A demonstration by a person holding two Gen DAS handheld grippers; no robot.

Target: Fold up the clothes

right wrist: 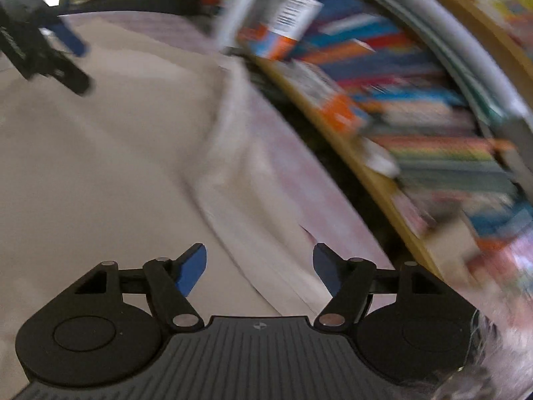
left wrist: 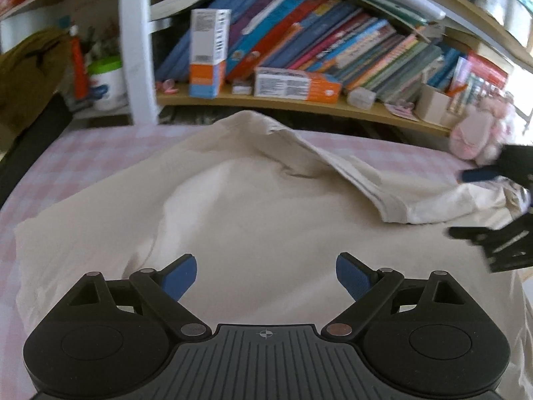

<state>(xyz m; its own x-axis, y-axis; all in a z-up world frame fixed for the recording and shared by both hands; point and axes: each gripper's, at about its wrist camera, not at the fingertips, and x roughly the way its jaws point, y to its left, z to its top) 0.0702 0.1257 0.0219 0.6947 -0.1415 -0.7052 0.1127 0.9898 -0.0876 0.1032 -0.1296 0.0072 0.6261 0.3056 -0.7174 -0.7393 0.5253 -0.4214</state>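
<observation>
You can read no text here: print on the tall white-and-orange cardboard box point(left wrist: 209, 53) and the book spines point(left wrist: 349, 50) is blurred.

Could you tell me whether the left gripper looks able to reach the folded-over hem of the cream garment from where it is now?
Probably yes: the left gripper is open above the cream garment, with nothing between it and the hem.

We see a cream garment point(left wrist: 253, 206) on a bed sheet point(left wrist: 100, 146) with a pale pink and white check. The left tongs point(left wrist: 266, 278) and the right tongs point(right wrist: 260, 268) are black with blue pads point(left wrist: 181, 276). The books point(left wrist: 333, 43) are blue, red, orange and pink on a light wooden shelf point(left wrist: 299, 106).
</observation>
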